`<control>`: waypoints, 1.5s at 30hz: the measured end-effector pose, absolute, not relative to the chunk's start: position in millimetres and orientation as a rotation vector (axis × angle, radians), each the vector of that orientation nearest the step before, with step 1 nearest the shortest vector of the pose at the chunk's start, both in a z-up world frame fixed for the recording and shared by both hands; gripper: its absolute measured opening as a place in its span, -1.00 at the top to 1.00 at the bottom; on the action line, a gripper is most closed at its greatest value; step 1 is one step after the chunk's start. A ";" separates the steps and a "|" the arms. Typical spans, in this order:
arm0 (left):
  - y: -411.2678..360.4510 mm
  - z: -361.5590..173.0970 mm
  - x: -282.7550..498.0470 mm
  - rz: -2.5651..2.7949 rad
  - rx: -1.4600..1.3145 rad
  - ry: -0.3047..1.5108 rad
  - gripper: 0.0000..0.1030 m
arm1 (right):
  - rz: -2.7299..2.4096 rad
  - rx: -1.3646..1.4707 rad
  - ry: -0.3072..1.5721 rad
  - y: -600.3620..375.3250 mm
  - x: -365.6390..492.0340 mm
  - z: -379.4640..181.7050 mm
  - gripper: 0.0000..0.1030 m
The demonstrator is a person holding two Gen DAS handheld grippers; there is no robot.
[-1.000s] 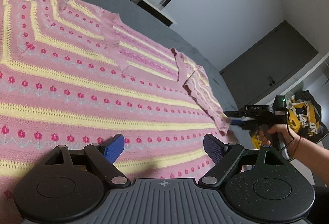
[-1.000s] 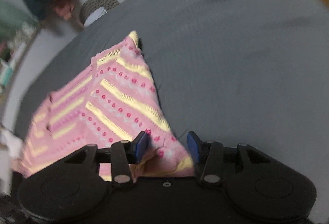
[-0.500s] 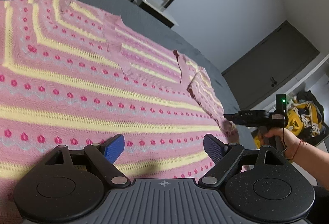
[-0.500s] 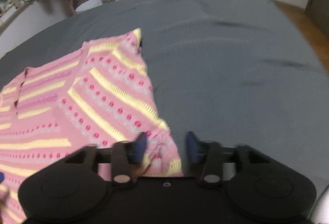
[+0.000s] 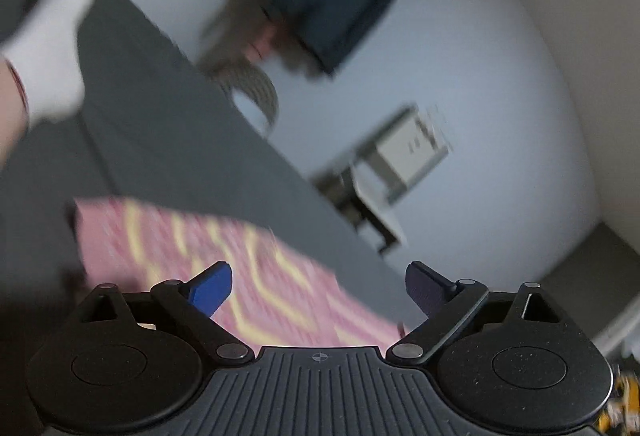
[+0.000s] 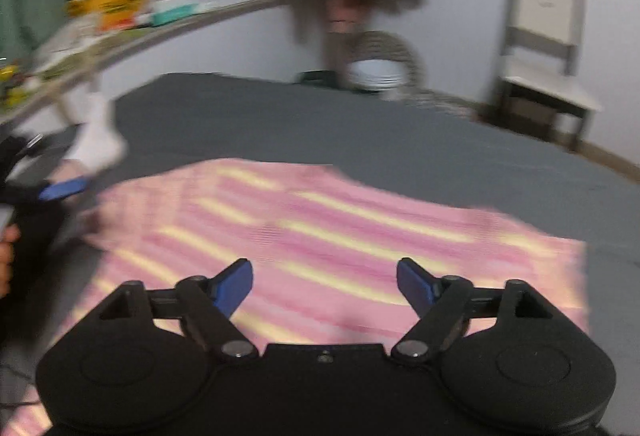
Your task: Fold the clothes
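Hovering spread left tool (image 5: pixel 319 288), spread right tool (image 6: pixel 325 286), blurred pink sweater (image 6: pixel 340 236), no legible writing

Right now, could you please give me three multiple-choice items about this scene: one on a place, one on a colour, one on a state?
1. Where does the sweater lie?
A. on the grey bed cover
B. on the chair
C. on the shelf

2. Which colours make its stripes?
A. green and white
B. pink and yellow
C. blue and grey

3. How stands the right tool?
A. shut on the sweater
B. shut on nothing
C. open, holding nothing

Answers: 1 A, grey cover shows around the spread sweater. 2 B, pink cloth with yellow bands in both views. 3 C, its blue fingers stand wide apart with no cloth pinched; the left tool is open too.
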State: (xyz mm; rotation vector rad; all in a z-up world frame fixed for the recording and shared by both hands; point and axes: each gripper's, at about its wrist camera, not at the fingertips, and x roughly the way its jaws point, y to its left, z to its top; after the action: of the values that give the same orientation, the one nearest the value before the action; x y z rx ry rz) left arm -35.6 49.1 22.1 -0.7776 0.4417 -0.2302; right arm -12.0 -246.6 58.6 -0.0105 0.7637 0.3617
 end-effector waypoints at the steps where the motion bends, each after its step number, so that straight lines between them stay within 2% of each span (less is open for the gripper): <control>1: 55.2 26.4 -32.7 -0.227 -0.765 0.436 -0.82 | 0.399 0.014 0.770 -231.2 -13.4 57.3 -0.55; 8: 84.6 34.0 3.3 -0.162 -0.718 0.494 -0.83 | 0.571 0.100 0.743 -150.0 -35.5 36.8 -0.60; 11: 91.5 26.3 26.0 -0.171 -0.711 0.596 -0.83 | 0.627 0.085 0.741 -135.2 -49.5 25.8 -0.61; 14: 92.8 17.1 44.8 -0.194 -0.663 0.683 -0.82 | 0.660 0.079 0.754 -129.7 -57.0 20.5 -0.61; 17: 91.7 9.3 45.5 -0.200 -0.569 0.698 -0.82 | 0.651 0.074 0.765 -129.3 -58.0 18.5 -0.62; 26: 108.7 -22.6 33.2 -0.176 -0.686 0.724 -0.81 | 0.569 0.272 0.806 -151.5 -51.6 3.9 -0.68; 30: 113.8 -32.2 34.0 -0.090 -0.679 0.707 -0.66 | 0.545 0.275 0.807 -155.2 -54.2 1.4 -0.68; 34: 120.4 -54.8 38.7 -0.055 -0.797 0.736 -0.23 | 0.542 0.290 0.807 -157.7 -57.0 -0.1 -0.69; 38: 114.0 -66.7 39.4 -0.044 -0.794 0.730 -0.09 | 0.551 0.298 0.811 -157.6 -57.9 -2.1 -0.69; 45: 113.3 -59.0 29.8 0.021 -0.706 0.686 -0.09 | 0.566 0.315 0.817 -158.0 -57.5 -6.0 -0.70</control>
State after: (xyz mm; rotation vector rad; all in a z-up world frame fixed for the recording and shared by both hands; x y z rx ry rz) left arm 29.8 113.3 -59.0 -0.7062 0.6856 0.0209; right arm -57.5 -158.0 -6.0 0.3151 0.8172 0.5661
